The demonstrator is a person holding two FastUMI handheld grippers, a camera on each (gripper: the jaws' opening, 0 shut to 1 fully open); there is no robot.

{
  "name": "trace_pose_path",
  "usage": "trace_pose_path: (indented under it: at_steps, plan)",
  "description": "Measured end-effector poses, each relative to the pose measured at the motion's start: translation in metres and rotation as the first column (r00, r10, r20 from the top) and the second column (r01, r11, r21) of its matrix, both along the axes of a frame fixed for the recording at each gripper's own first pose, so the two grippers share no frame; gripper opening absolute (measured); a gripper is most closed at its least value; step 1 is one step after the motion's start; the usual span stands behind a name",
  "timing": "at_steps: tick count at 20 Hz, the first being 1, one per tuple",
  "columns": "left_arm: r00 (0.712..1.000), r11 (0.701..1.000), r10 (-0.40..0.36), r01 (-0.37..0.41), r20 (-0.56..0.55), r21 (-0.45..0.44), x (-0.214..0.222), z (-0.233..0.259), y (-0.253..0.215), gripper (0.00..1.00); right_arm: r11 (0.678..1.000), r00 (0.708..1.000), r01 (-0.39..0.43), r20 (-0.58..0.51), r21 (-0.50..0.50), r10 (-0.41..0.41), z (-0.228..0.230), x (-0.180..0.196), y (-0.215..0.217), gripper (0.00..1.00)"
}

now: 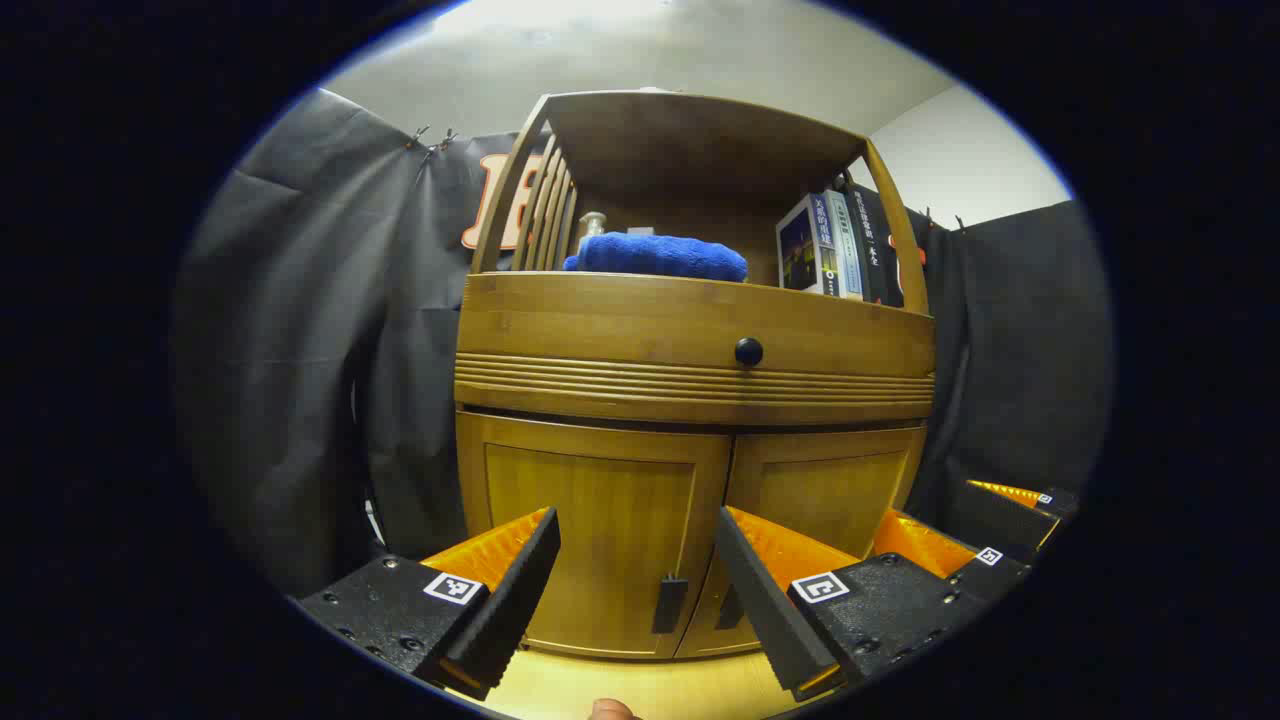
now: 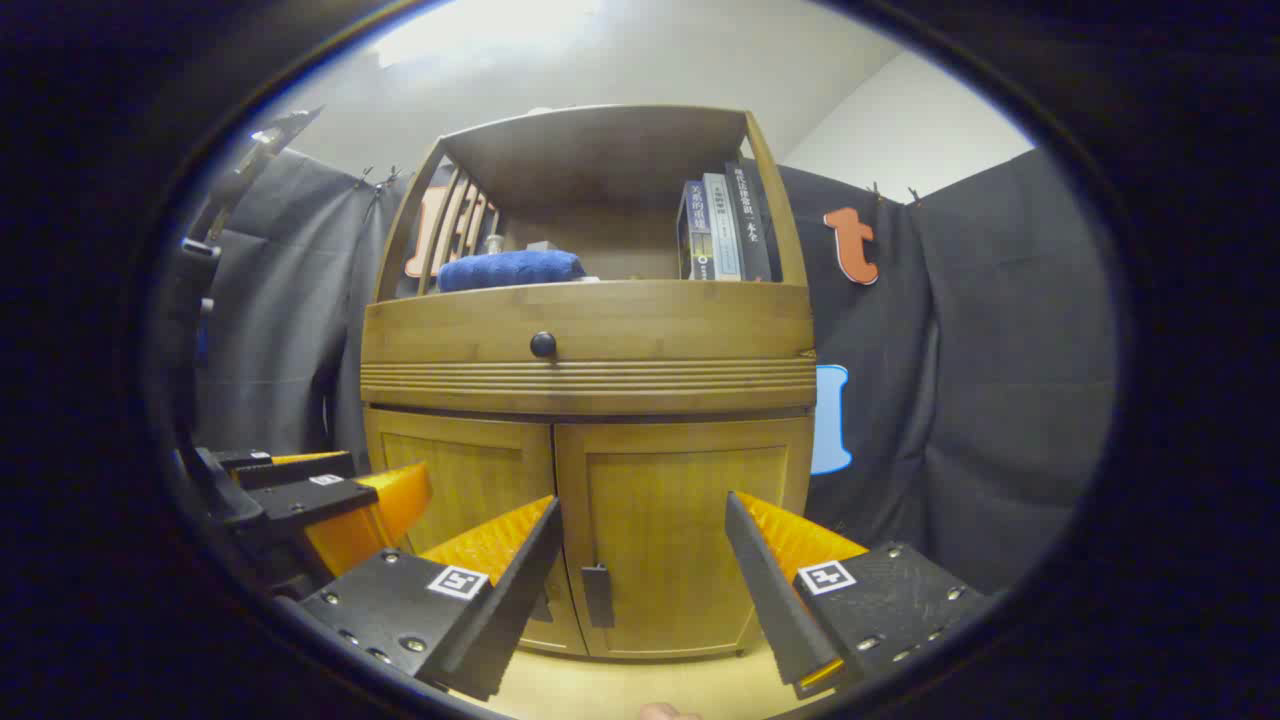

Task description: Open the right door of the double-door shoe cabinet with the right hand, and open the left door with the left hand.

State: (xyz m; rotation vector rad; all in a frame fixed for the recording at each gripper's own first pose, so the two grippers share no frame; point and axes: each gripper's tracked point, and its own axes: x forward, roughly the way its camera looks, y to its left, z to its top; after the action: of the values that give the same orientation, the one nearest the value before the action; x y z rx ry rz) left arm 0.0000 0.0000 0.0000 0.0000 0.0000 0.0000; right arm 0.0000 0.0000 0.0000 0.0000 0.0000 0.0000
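1. The honey-coloured wooden double-door shoe cabinet (image 2: 590, 400) stands straight ahead of both claws, its two lower doors shut, so neither door has been opened yet.
2. In the right gripper view, the right claw (image 2: 640, 570) is spread wide and holds nothing. The small dark upright handle of the right door (image 2: 597, 596) lies ahead between its fingers, left of centre and apart from both. Its long axis runs vertically, so the fingers would close on it from either side.
3. In the left gripper view, the left claw (image 1: 635, 565) is also wide and empty. The dark upright handle of the left door (image 1: 668, 603) sits ahead between its fingers, nearer the right-hand one.
4. Each claw is nearer its own door (the handles meet at the centre seam), and the right door comes first.
5. The open shelf above holds a folded blue towel (image 1: 660, 257) and a row of upright books (image 1: 835, 250); below it is a drawer with a round black knob (image 1: 748, 351), closed.
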Motion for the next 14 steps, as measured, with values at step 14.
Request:
trace_pose_path:
  at_steps: [14]
  plan:
    - [0.996, 0.997, 0.072, -0.071, 0.043, -0.028, 0.0, 0.011, 0.066, 0.96, 0.999, 0.993, -0.038, -0.112, 0.018, 0.039, -0.058, 0.058, 0.047, 0.97]
